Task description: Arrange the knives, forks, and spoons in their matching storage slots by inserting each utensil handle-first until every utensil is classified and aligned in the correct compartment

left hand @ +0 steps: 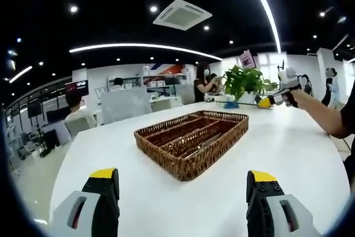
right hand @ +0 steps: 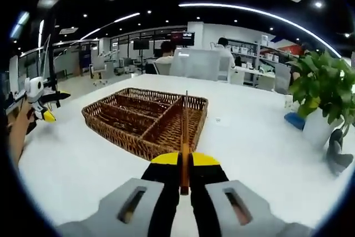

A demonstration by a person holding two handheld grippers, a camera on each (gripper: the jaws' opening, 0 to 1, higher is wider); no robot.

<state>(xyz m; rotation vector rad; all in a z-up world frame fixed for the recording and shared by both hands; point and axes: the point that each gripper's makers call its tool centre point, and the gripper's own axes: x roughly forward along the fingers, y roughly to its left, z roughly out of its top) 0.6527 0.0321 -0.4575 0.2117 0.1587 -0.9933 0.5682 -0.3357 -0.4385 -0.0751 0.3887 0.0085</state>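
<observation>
While the right gripper (right hand: 184, 166) clamps a thin utensil (right hand: 185, 137) whose tip points over the wicker tray (right hand: 145, 118), the left gripper (left hand: 183, 184) hangs before that tray on the white table (left hand: 288, 148), jaws wide apart, holding nothing.

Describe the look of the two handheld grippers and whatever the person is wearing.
Both the left gripper and the right gripper have black jaws capped with yellow tips, set on light grey slotted bodies. The person's sleeve is black and short.
</observation>
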